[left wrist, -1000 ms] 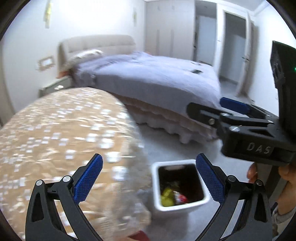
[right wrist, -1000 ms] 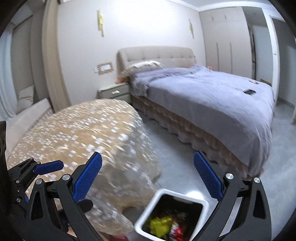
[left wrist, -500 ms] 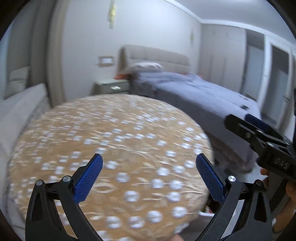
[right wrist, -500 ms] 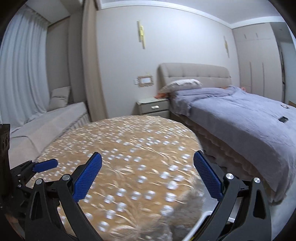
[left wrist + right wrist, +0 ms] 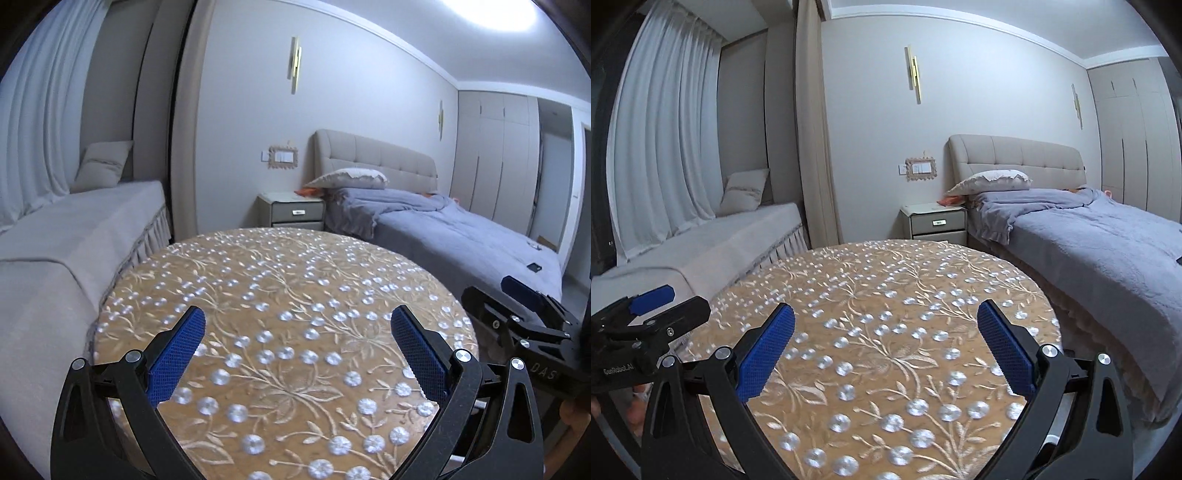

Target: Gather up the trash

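- Left gripper (image 5: pixel 295 349): jaws spread wide, nothing between the blue pads (image 5: pixel 177 354). It occupies the lower part of the left wrist frame, above the table (image 5: pixel 284 295).
- Right gripper (image 5: pixel 884 347): jaws equally wide apart, nothing held. It occupies the lower part of the right wrist frame, above the same table.
- Cross views: the right gripper also appears at the right edge of the left wrist frame, marked "DAS". The left gripper appears at the lower left edge of the right wrist frame.
- Hand (image 5: pixel 574 415): a small part shows at the lower right edge of the left wrist frame, under the right gripper body.
- Table: round, covered with a tan cloth bearing a pale floral pattern. It fills the lower centre of both frames.
- Trash: none can be made out in either frame. The cloth surface visible between the jaws carries no loose items.
- Bed (image 5: pixel 461 229): right of centre in both frames, with a grey-blue cover, a beige padded headboard and a pillow (image 5: pixel 347 179).
- Nightstand (image 5: pixel 295 210): centre of frame, just beside the bed head, beyond the table.
- Bench (image 5: pixel 74 229): left of frame, grey cover, with a cushion (image 5: pixel 101 166) at its far end.
- Curtain (image 5: pixel 665 140): upper left of frame, behind the bench.
- Wardrobe (image 5: pixel 495 155): upper right of the left wrist frame, doors shut.
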A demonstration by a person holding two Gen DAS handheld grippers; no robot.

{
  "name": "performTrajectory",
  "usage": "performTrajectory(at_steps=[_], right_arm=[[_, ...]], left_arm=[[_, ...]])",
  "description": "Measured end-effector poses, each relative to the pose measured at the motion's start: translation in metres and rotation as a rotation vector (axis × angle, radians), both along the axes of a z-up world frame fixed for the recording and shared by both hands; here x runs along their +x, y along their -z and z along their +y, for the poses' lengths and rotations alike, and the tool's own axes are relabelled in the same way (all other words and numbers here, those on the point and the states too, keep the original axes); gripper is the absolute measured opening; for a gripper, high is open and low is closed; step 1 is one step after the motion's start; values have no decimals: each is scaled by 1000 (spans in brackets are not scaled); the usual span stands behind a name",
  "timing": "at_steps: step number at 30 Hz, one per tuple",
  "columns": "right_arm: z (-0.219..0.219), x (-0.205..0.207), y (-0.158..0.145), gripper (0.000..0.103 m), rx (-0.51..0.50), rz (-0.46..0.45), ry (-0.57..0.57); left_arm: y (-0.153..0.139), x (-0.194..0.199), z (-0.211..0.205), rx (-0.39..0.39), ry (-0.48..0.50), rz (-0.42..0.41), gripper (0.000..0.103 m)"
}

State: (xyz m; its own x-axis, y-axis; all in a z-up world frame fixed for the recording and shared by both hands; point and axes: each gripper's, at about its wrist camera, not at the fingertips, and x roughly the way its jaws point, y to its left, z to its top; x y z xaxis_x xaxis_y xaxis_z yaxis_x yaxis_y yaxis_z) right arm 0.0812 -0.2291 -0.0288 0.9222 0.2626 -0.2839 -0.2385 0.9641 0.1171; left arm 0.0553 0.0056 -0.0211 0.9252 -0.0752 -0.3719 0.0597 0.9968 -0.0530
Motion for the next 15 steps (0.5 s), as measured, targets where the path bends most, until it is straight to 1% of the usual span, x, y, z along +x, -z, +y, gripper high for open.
performTrajectory(at_steps=[3, 8, 11, 15], right_arm=[[2, 0, -1, 99, 33, 4, -5], [9, -3, -5, 99, 18, -4, -18], [9, -6, -7, 99, 14, -20, -17], [11, -5, -8, 99, 8, -27, -19]], left_arm=[[-6, -4, 4, 19, -29, -23, 98], [-11, -7, 11, -27, -18, -29, 98], [-13, -5, 11, -3, -42, -35, 98], [-15, -7, 6, 12, -22, -39, 98]])
